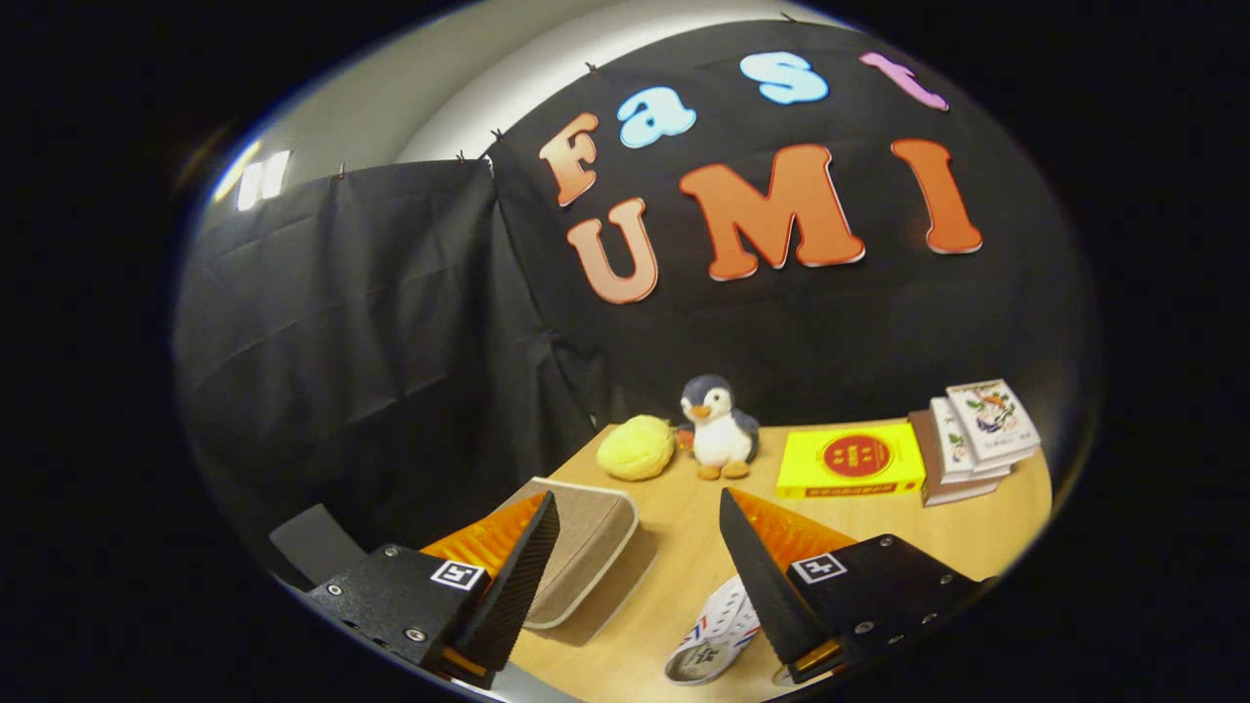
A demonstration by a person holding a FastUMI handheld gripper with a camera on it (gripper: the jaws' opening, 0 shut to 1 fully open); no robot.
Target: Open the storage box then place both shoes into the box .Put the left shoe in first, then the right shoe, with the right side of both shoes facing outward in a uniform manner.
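My gripper [640,532] is open, its two black fingers [513,576] spread wide above the wooden table [684,586], with nothing between them. A beige storage box [586,547] with a pale rim lies just beyond the left finger, its lid shut. A white shoe [713,635] with red and blue marks lies low between the fingers, close to the right finger, partly hidden by it.
At the back of the table stand a yellow plush ball [636,447], a toy penguin [720,427], a yellow book [852,459] and a stack of books [977,434]. Black cloth walls close the booth behind and to the left.
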